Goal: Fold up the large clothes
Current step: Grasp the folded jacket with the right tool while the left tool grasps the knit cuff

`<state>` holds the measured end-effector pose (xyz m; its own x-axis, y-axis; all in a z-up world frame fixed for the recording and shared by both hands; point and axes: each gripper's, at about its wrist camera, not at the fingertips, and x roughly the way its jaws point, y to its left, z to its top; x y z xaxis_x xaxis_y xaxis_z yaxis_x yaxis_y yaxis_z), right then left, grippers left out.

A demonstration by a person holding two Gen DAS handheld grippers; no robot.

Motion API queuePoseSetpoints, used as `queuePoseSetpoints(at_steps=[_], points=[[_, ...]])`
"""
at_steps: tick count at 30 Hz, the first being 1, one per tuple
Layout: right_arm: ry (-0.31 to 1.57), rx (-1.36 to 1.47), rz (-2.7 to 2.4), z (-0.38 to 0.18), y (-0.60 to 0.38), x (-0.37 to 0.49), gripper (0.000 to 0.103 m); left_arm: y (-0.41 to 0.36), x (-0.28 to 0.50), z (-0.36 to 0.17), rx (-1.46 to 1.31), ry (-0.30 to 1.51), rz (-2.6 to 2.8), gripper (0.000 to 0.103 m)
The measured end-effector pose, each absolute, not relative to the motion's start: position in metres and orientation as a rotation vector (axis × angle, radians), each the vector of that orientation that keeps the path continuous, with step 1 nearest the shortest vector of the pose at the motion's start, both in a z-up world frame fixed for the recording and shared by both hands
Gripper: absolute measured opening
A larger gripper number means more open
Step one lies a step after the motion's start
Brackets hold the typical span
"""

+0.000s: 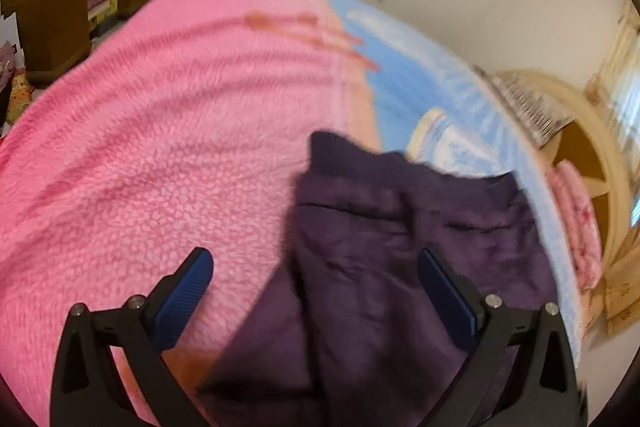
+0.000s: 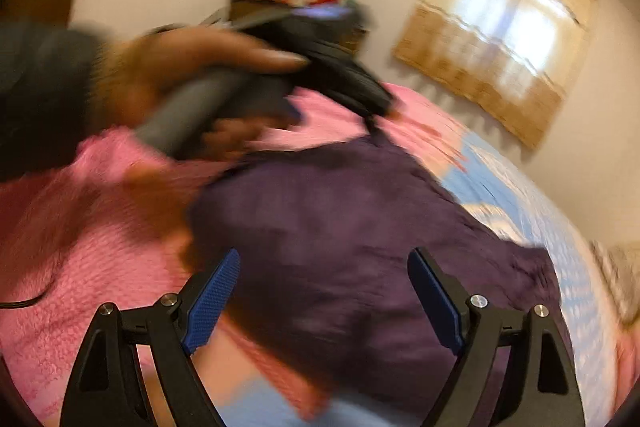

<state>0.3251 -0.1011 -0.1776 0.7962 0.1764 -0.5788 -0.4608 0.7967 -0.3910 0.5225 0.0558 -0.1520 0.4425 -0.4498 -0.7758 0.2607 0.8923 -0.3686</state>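
A dark purple garment lies crumpled on a bed, partly on a pink fleece blanket and partly on a blue sheet. My left gripper is open and empty just above the garment's left part. My right gripper is open and empty over the same purple garment. In the right wrist view the other hand-held gripper and the person's hand are above the garment's far edge; the frames are blurred.
The pink blanket and the blue sheet cover the bed. A wooden desk stands at the far left. A curtained window is on the wall. A round wooden stand and folded pink cloth are at the right.
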Motion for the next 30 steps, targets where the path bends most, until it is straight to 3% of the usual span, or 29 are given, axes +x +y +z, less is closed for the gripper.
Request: queuePoseSetpoints(at_steps=[4,11,13,14,16,17,19,22,30], points=[[0.481,-0.735,0.340,-0.199,-0.067,0.324,0.086,0.057,0.546,-0.174,-0.230,1.098,-0.505,0.103],[0.456,-0.818,0.339,-0.218,-0.052,0.344,0.085,0.042,0.547,-0.191,-0.271,1.143,-0.782,0.103],[0.475,-0.795,0.363,-0.222,-0.054,0.348,0.068,0.040,0.543,-0.190,-0.273,1.121,-0.841,0.101],[0.472,-0.789,0.368,-0.222,-0.056,0.347,0.060,0.039,0.542,-0.193,-0.286,1.114,-0.864,0.097],[0.474,-0.767,0.382,-0.218,-0.057,0.342,0.046,0.037,0.538,-0.196,-0.321,1.113,-0.931,0.066],[0.475,-0.752,0.390,-0.215,-0.056,0.342,0.040,0.040,0.536,-0.196,-0.346,1.113,-0.938,0.059],[0.475,-0.707,0.416,-0.204,-0.065,0.338,0.034,0.043,0.530,-0.191,-0.368,1.073,-0.968,0.032],[0.459,-0.672,0.463,-0.190,-0.071,0.322,0.031,0.052,0.512,-0.172,-0.422,1.012,-0.966,0.022],[0.377,-0.599,0.618,-0.162,-0.072,0.230,0.030,0.116,0.418,-0.151,-0.611,0.874,-0.946,0.020]])
